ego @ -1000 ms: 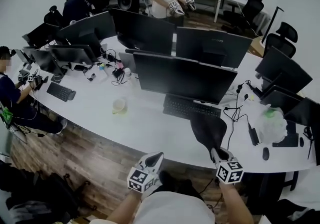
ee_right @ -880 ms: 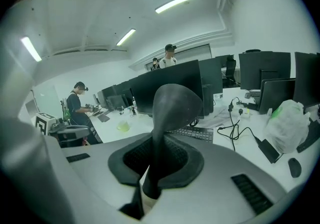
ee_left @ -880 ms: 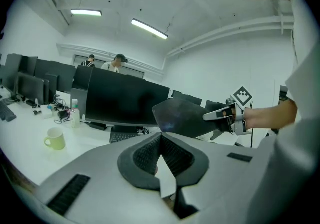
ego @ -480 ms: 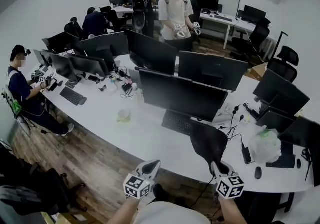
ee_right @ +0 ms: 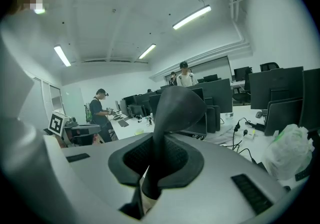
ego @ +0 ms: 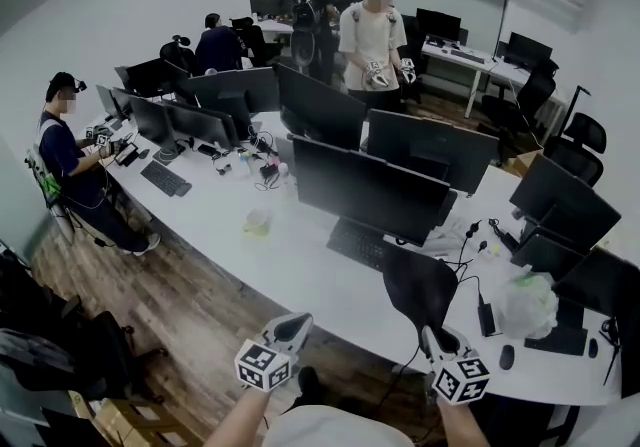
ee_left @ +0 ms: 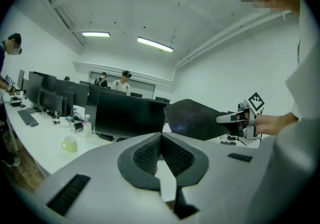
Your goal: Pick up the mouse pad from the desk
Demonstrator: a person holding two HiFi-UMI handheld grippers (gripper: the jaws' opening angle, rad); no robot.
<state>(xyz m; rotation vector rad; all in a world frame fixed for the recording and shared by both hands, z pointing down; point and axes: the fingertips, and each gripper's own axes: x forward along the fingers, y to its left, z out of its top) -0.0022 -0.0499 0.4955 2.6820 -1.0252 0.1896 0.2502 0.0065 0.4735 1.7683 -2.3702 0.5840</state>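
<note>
The black mouse pad (ego: 420, 285) hangs in the air in front of the white desk (ego: 300, 270), its near edge pinched in my right gripper (ego: 432, 337). In the right gripper view the pad (ee_right: 177, 107) stands up between the jaws of that gripper (ee_right: 156, 150), which is shut on it. My left gripper (ego: 290, 328) hovers over the floor before the desk edge. Its jaws (ee_left: 160, 140) meet with nothing between them. From the left gripper view the pad (ee_left: 192, 118) and the right gripper (ee_left: 240, 118) show side-on.
A keyboard (ego: 360, 245) and a row of monitors (ego: 365, 190) sit behind the pad. A pale green mug (ego: 257, 223) stands to the left; cables, a white plastic bag (ego: 528, 305) and a mouse (ego: 506, 357) lie right. People stand at the back and sit at the far left.
Both grippers have risen, and the mouse pad has come up with the right one. The head view now takes in more of the room and less of the near floor.
</note>
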